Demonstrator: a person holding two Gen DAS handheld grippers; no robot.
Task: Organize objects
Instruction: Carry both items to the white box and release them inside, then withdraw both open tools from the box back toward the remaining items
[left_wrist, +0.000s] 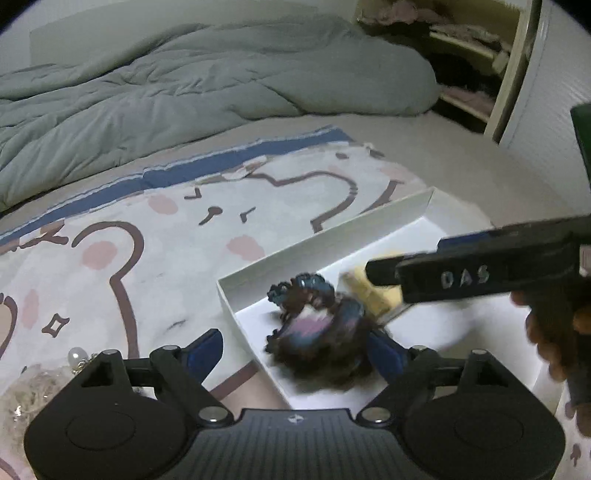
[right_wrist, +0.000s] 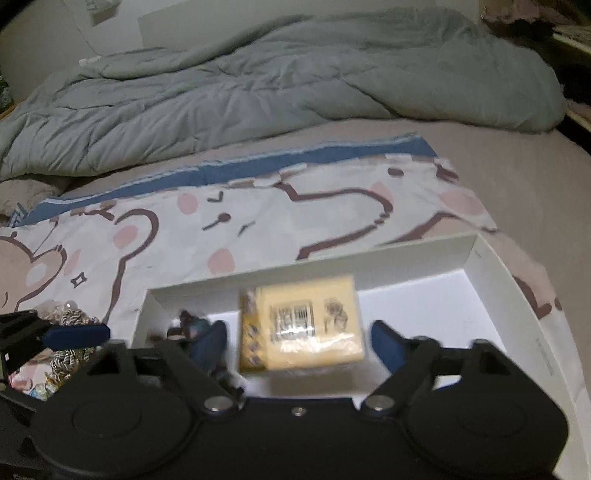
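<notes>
**A:** Nearest you, your left claw (left_wrist: 295, 347) stands wide and grips nothing; the dark hair claw clip (left_wrist: 317, 321) sits blurred between its fingers, over the near corner of the white box (left_wrist: 332, 236). Whether it has settled on the box floor, I can't tell

**B:** And your right claw (right_wrist: 299, 341) is wide too, holding nothing, with the yellow packet (right_wrist: 306, 325) between its fingers inside the same box, also blurred

**A:** So I'd judge two items are in or nearly in. What's left is the heap of chains and pearl jewellery (left_wrist: 55, 373) on the bear-print cloth (left_wrist: 166, 229), just left of the box

**B:** Readable writing? Your right tool's side shows "DAS" (left_wrist: 465, 277) in pale letters. The packet carries printed panels, too smeared to read

**A:** Farther back there's only the grey duvet (left_wrist: 184, 81) bunched across the bed, and shelves (left_wrist: 472, 55) of clothes at the far right, nothing to sort that I can see
</notes>
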